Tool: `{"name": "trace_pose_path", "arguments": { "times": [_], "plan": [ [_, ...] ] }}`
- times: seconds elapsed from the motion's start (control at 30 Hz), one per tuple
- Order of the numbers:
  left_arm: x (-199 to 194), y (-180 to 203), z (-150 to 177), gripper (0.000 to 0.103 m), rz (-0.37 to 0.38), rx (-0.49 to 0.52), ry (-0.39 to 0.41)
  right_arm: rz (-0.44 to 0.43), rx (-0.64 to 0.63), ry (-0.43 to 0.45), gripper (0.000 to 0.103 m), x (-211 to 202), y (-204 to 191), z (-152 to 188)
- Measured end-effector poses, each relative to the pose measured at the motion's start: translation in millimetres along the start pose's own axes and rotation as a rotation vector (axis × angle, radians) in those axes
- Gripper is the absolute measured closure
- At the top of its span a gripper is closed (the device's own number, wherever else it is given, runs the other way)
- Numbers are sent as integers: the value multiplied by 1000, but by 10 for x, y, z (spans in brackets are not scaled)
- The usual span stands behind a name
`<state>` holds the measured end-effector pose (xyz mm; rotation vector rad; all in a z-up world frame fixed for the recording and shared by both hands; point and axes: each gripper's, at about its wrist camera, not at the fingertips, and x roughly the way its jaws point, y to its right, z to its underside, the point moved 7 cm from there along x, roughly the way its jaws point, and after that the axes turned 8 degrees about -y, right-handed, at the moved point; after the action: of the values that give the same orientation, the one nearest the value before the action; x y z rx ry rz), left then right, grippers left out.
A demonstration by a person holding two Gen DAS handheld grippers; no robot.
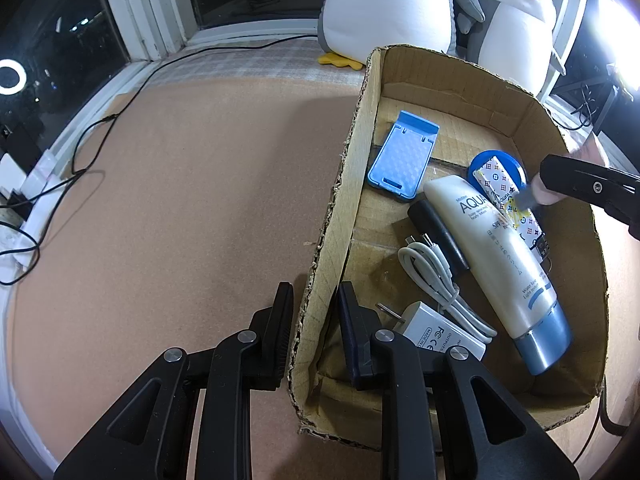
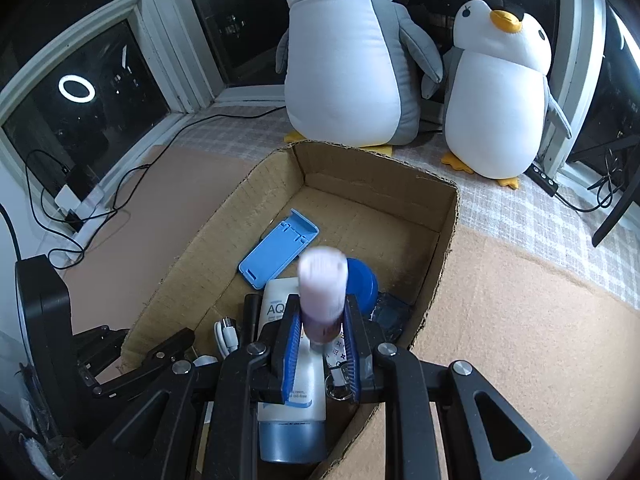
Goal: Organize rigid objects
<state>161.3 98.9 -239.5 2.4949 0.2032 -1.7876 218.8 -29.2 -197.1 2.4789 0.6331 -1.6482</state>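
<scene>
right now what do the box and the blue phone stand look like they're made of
Box: corrugated cardboard, matte brown, with ragged torn edges showing fluting. Blue phone stand: looks like moulded hard plastic, with a faintly glossy, diamond-textured face and a crisp hinged lip.

A small pink-capped bottle [image 2: 322, 296] is clamped between the blue pads of the right gripper [image 2: 320, 344] at frame centre, above an open cardboard box [image 2: 448, 240]. A blue stand [image 2: 276, 248] and white tube [image 2: 292, 392] are seen inside.
</scene>
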Motion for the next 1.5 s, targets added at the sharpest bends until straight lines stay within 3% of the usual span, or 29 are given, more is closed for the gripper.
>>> {"name": "trace_pose_path", "arguments": {
  "times": [0.13,0.2,0.27,0.33,1.07,1.5],
  "plan": [
    [0,-4,-1,82,-1,0,0,-1,-12,5,82,-4,-31,-6],
    [0,-9,0,82,0,0,1,5,-22,13,72,-16,-52,-11],
    [1,-10,-1,82,0,0,1,11,-31,18,55,-19,-67,-20],
    [0,-13,1,82,0,0,1,21,-44,21,48,-13,-82,-23],
    [0,-19,3,82,-2,3,-1,70,-44,19,46,-65,6,17],
    [-227,-82,18,73,-22,4,36,114,-47,57,40,-356,22,149]
  ]
}}
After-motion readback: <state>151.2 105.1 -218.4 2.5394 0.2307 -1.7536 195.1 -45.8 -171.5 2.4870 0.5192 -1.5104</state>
